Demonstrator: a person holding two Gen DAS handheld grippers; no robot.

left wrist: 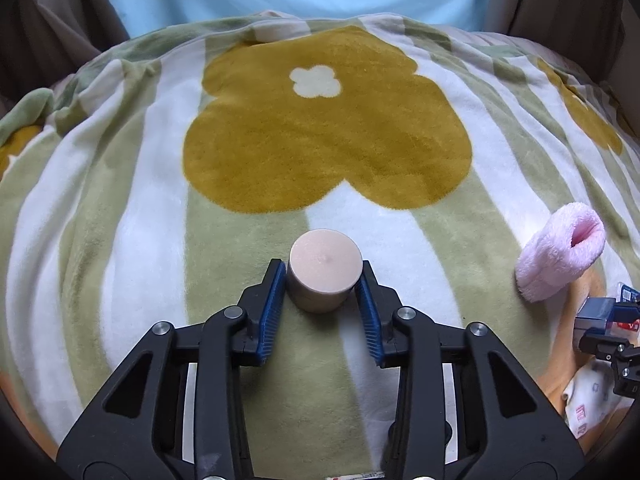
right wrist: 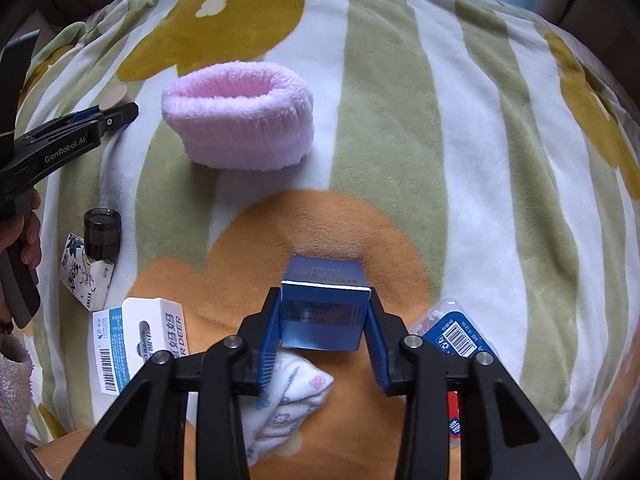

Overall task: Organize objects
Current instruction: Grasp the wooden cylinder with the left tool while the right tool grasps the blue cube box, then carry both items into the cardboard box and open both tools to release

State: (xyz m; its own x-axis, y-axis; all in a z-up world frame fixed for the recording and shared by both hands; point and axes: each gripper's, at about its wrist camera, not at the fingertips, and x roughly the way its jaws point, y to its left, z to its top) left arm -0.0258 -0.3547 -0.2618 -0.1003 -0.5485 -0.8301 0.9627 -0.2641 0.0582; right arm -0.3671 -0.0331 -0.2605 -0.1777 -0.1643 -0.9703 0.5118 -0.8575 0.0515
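Note:
My left gripper (left wrist: pixel 324 278) is shut on a beige cylinder jar (left wrist: pixel 324 270), held just above the flowered blanket (left wrist: pixel 320 128); it also shows in the right wrist view (right wrist: pixel 114 96). My right gripper (right wrist: pixel 324 312) is shut on a shiny blue box (right wrist: pixel 325 306) over the orange flower patch. The box and right gripper appear at the right edge of the left wrist view (left wrist: pixel 600 316). A pink fluffy sock (right wrist: pixel 240 116) lies on the blanket beyond the box; it also shows in the left wrist view (left wrist: pixel 560 252).
At left in the right wrist view lie a black-capped small bottle (right wrist: pixel 102 232), a patterned packet (right wrist: pixel 86 280) and a white-blue carton (right wrist: pixel 136 336). A patterned white cloth (right wrist: pixel 288 396) lies under my right gripper. A blue blister pack (right wrist: pixel 456 332) lies at right.

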